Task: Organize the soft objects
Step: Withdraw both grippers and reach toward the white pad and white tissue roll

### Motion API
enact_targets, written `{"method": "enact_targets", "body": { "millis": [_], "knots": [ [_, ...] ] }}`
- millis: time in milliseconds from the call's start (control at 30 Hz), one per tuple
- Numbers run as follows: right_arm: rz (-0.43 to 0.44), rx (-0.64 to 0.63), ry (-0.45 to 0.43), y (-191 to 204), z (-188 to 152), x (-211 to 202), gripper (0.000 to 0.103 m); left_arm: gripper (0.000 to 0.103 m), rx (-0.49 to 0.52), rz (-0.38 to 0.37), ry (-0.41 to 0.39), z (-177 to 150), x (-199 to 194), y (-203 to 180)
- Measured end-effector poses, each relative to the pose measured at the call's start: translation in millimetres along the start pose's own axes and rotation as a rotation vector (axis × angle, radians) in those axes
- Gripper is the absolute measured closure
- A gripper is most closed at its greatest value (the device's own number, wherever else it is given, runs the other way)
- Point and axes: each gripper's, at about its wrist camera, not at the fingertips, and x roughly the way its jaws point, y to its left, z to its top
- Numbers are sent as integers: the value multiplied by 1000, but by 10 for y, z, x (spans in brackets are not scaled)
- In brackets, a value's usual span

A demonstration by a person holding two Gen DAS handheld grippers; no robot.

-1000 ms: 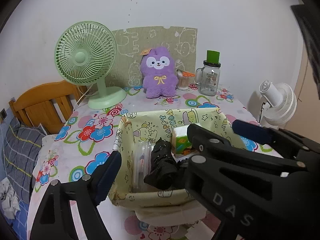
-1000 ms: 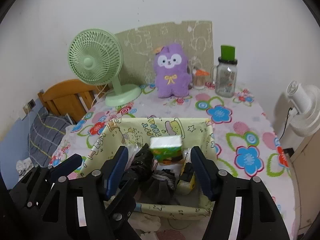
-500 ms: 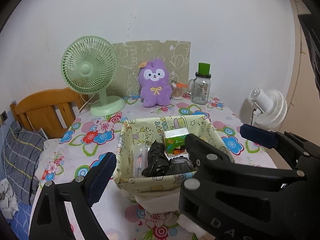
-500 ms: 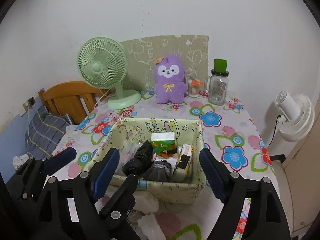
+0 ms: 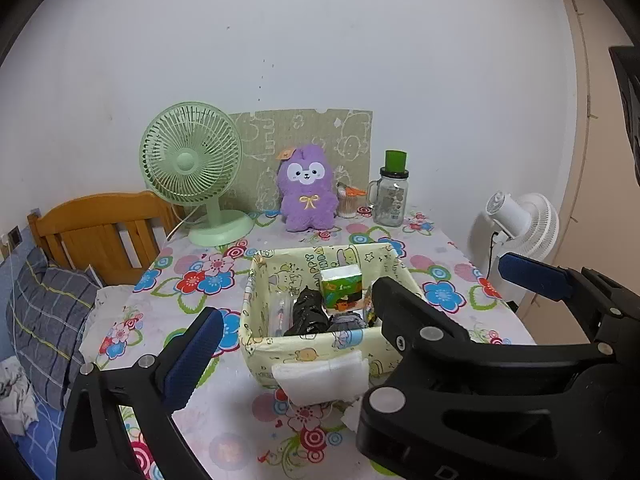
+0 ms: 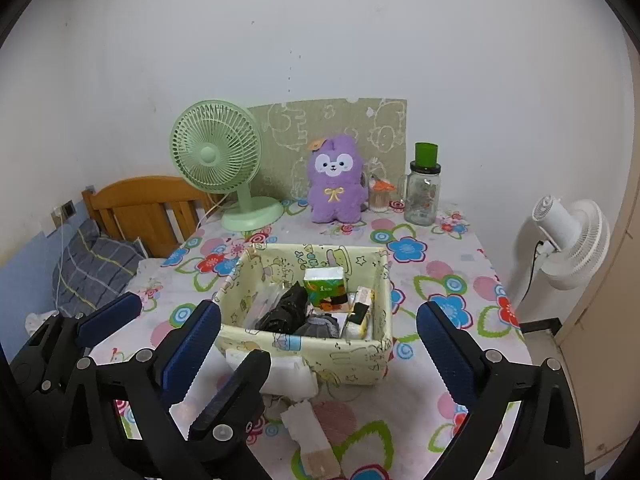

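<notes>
A: Left wrist view. What has changed?

B: The basket [image 5: 320, 344] now sits smaller and farther from the camera than a second ago; the left gripper [image 5: 288, 320] has backed away and up. Its jaws are opening, nothing between them.

A: Contents?

B: In the basket: green tissue pack [image 5: 342, 286] at the rear, black bundle [image 5: 306, 314] in front of it, grey cloth [image 5: 346, 322] to the right. White tissue [image 5: 320, 376] lies against the basket's near wall, outside.

A: Right wrist view?

B: Same retreat. The right gripper [image 6: 318, 330] is opening and empty, its pads flanking the basket from well short of it. The plush [image 6: 336, 180] stands beyond the basket, by the wall.

A: Meaning?

B: Judged: one deposit complete. Tissue outside the basket and the plush remain candidates.
</notes>
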Motion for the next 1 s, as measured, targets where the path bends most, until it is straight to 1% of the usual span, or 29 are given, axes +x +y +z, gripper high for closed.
{"method": "enact_targets", "body": {
  "millis": [233,633,800,1000],
  "knots": [
    [0,-13,-14,40,-91,-186,3,1,-4,-1,-11,-82,-154,-29],
    [21,-21,-11,86,-287,-323,3,1,8,3,-18,-289,-316,-59],
    [23,-27,-22,102,-384,-342,3,1,5,-8,-2,-368,-309,-60],
    [27,-30,-4,107,-517,-262,3,1,-15,-22,24,-499,-221,-41]
  ]
}}
